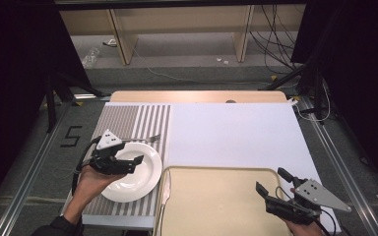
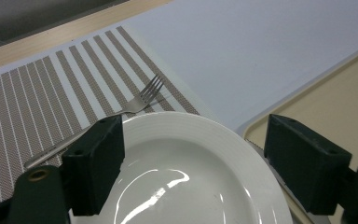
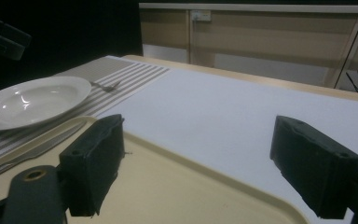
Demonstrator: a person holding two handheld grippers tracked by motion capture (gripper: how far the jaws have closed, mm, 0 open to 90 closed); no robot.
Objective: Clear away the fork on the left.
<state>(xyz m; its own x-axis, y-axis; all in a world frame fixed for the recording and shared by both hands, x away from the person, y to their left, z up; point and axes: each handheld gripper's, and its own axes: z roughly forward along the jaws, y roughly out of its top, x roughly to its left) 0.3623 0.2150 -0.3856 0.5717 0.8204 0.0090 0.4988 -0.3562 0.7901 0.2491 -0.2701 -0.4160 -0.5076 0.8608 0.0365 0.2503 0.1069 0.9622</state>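
I am hovering my left gripper over the white plate, jaws spread wide and holding nothing, because the plate is the thing I am reaching for and its rim needs a broad opening to slip between the pads. The plate is resting on the striped placemat at the left of the table, its right edge close to the beige tray, which sits empty beside it, so I judge the tray is where the plate is meant to go. In the left gripper view the plate is lying between and below my two jaws, not yet touched as far as I can tell. A fork is lying on the placemat just behind the plate, its handle tucked against the far rim, so I am keeping my approach on the near side to avoid nudging it. A knife is lying along the tray's left edge, between plate and tray. My right gripper is waiting over the tray's right end, also gaping open and empty, ready to steady the tray or receive the plate.
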